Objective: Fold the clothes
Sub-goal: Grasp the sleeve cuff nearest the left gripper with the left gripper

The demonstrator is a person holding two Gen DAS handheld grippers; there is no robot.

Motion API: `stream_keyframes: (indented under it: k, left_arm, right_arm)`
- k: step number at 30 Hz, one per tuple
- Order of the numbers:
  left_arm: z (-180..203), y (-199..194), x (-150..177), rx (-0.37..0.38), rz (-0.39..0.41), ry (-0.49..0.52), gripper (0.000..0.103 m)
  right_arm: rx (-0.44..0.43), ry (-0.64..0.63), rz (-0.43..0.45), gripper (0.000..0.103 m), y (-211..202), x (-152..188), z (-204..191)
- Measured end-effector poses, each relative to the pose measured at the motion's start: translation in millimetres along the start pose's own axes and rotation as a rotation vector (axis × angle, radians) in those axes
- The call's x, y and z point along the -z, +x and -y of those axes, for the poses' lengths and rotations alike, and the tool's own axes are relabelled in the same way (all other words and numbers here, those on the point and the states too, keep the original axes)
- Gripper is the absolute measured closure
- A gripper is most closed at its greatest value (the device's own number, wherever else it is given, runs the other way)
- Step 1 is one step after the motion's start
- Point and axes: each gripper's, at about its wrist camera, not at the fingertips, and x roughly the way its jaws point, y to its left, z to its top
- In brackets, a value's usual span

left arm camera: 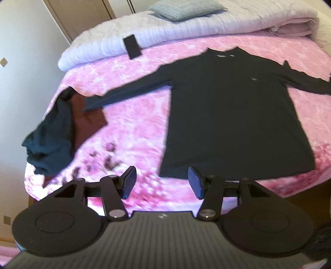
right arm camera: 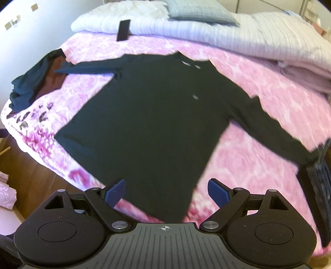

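the left hand-held gripper [left arm camera: 162, 182] hangs with its fingers spread, gripping nothing, just over the near edge of the bed [left arm camera: 134, 115]. the right hand-held gripper [right arm camera: 166, 193] is spread too and empty, above the shirt's hem. the bed wears a pink flowered cover, with a pale folded quilt [right arm camera: 206, 35] and a grey-blue pillow [right arm camera: 198, 12] at its far end. a dark long-sleeved shirt [right arm camera: 149, 120] lies flat, front up, sleeves out. a dark heap of clothes [left arm camera: 53, 132] sits at the bed's left edge.
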Motion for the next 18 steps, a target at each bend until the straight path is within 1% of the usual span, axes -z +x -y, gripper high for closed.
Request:
stream_keyframes:
  k: [6, 8, 10, 12, 15, 18]
  left_arm:
    - [-85.4, 46.7, -18.0, -0.045, 0.059, 0.098, 0.052]
    - [-120.7, 75.3, -26.7, -0.055, 0.068, 0.161, 0.052]
    - [-158.1, 110.1, -37.6, -0.050, 0.082, 0.232, 0.052]
    - [-194.2, 149.4, -51.8, -0.045, 0.094, 0.311, 0.052]
    - [-241.8, 214.9, -69.4, -0.039, 0.110, 0.443, 0.052]
    - [-272.8, 280.6, -80.3, -0.046, 0.117, 0.578, 0.052]
  right_arm:
    - [0.000, -0.157, 0.099, 0.013, 33.3, -63.1, -60.8]
    - [0.000, -0.209, 0.132, 0.013, 44.4, -84.1, -81.1]
    - [0.005, -0.255, 0.165, 0.013, 61.6, -109.6, -106.0]
    - [0.002, -0.270, 0.172, 0.013, 95.1, -145.5, -141.5]
    - [-0.006, -0.286, 0.164, 0.013, 145.6, -192.4, -183.5]
    - [0.004, -0.339, 0.141, 0.013, 196.6, -228.2, -216.9]
